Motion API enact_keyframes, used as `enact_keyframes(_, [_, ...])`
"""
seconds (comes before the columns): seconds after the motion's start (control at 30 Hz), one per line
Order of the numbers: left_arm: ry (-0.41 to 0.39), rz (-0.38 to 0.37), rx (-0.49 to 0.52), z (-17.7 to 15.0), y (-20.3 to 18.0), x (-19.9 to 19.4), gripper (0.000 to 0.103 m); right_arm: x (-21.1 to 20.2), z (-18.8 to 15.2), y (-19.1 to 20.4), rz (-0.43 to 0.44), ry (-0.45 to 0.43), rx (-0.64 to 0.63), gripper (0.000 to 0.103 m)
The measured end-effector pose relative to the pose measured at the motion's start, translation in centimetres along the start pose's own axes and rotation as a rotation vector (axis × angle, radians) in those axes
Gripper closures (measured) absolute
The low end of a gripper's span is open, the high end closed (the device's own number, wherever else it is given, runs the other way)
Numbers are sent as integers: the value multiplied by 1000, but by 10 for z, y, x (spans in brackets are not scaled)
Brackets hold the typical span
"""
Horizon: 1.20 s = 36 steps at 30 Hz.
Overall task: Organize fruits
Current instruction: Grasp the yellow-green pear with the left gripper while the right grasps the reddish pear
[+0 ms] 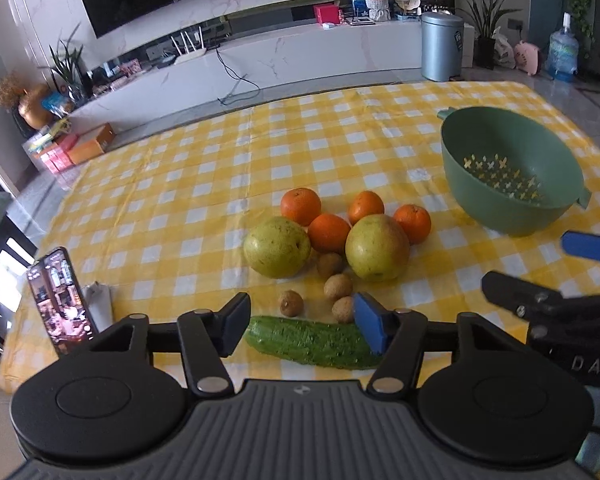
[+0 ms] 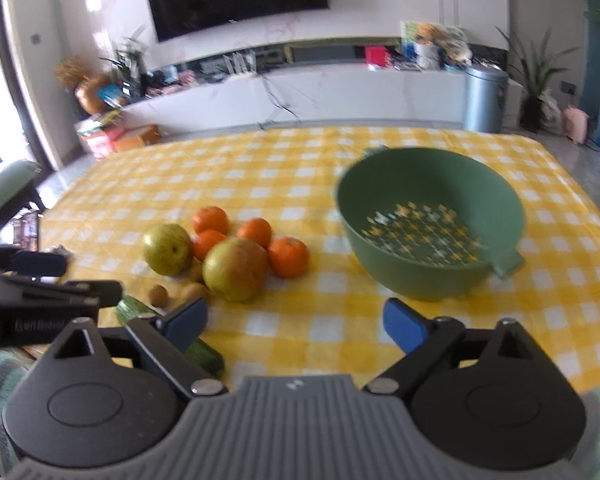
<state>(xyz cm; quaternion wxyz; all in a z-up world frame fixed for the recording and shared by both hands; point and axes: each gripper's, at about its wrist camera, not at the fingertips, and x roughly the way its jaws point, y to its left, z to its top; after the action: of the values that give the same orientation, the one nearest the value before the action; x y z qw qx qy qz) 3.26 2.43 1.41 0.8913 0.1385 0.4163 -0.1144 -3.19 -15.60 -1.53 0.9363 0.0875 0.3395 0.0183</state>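
My left gripper (image 1: 302,330) hangs low over the table with its jaws spread wide, the cucumber (image 1: 314,342) lying crosswise between the two blue pads and, as far as I can tell, touched by neither. My right gripper (image 2: 296,326) is likewise spread wide, with nothing between its fingers but the yellow checked tablecloth (image 2: 332,344); in that view the cucumber's end shows just behind its left finger, at about 9 o'clock.

Just beyond the cucumber, at 12 o'clock from my left tool, sit four small brown longans (image 1: 338,286) in a loose cluster. Behind them are two yellow-green pears (image 1: 277,247), one left and one right, with one longan tucked between them. Four oranges (image 1: 329,233) crowd behind the pears, touching them and one another. The right wrist view is blurred, so I would not swear to the count of small fruit there.

At about 2 o'clock from the fruit pile stands the green colander (image 1: 482,204), with no fruit in it, well apart from the oranges. At 9 o'clock, near the table's left edge, a phone (image 1: 62,300) stands propped up, its screen lit.
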Motion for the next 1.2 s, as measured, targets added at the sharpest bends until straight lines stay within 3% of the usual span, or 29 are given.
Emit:
enact_keyframes(0.07, [2,-23,1,7,8,6,38,8,3,4,18,5,0,12])
enact_keyframes(0.2, [27,-48,38,22,22,20,38,32,12,10,69,57,10,28])
enact_keyframes(0.3, [52,-81,71,33,32,35,38,53,18,11,107,111,51,33])
enact_keyframes(0.57, [117,-186,182,51,50,88,23,102,25,9,174,207,190,34])
enact_keyframes(0.87, [227,-329,104,61,75,142,21,138,25,1,191,266,288,28])
enact_keyframes(1.2, [270,-474,-17,63,99,177,16,158,22,-5,218,282,353,27])
